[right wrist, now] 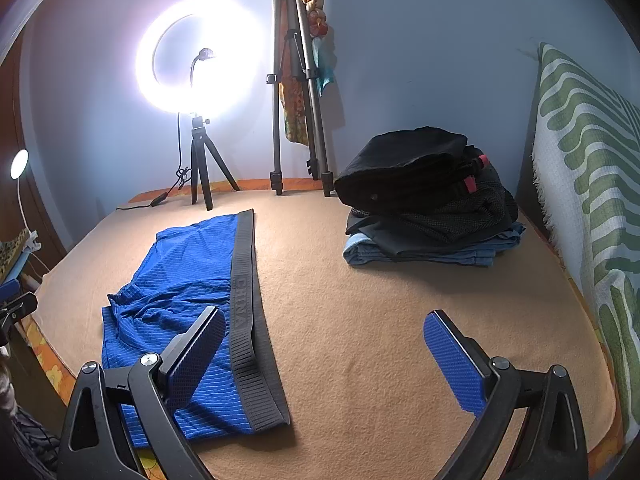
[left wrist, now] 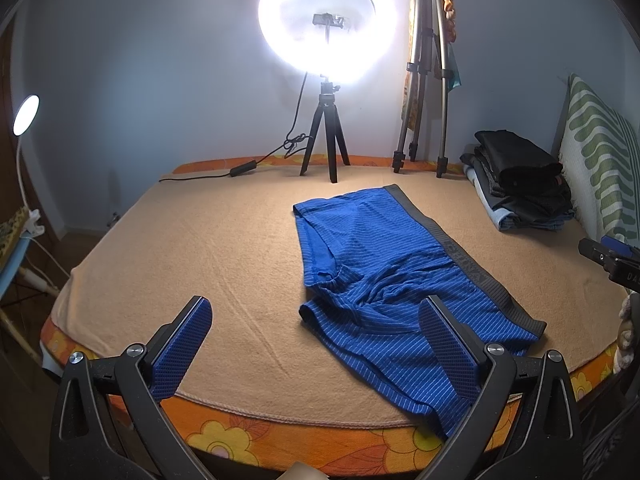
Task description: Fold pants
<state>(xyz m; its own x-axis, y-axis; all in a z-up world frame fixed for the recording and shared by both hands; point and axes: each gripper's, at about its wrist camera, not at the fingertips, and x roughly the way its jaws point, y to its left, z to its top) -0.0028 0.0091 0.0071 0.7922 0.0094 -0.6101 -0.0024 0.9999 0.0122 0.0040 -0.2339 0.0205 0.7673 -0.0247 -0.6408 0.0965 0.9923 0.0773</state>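
One pair of blue striped pants [left wrist: 384, 276] lies flat on the peach blanket [left wrist: 224, 256] in the left wrist view, running from the centre down toward five o'clock, its grey waistband [left wrist: 472, 264] along the right-hand edge. The waistband carries woven lettering, too skewed here to read. The left gripper [left wrist: 316, 344] hangs above the near edge with its two blue-padded fingers [left wrist: 188, 344] wide apart and holding nothing; the right-hand finger overlaps the lower part of the pants in the picture, though I cannot tell whether it touches the cloth. One lit ring light [left wrist: 326, 26] stands on a small black tripod at twelve o'clock, one taller silver tripod [left wrist: 426, 80] at one o'clock, and one pile of folded dark clothes [left wrist: 520, 184] at two o'clock. A part of the other gripper shows at three o'clock, with the letters "DA" on it. One small round lamp [left wrist: 26, 114] glows at nine o'clock.

In the right wrist view the pants [right wrist: 176, 292] sit at eight o'clock, and the waistband [right wrist: 248, 312] reads "CHINA" along its length. The right gripper [right wrist: 328, 354] is spread open and empty above the blanket [right wrist: 360, 300], its left-hand finger in front of the pants. The ring light [right wrist: 200, 56] is at eleven o'clock, the silver tripod [right wrist: 298, 92] at twelve, the one clothes pile [right wrist: 428, 196] at two. A green-and-white patterned cloth [right wrist: 592, 184] hangs at three o'clock.
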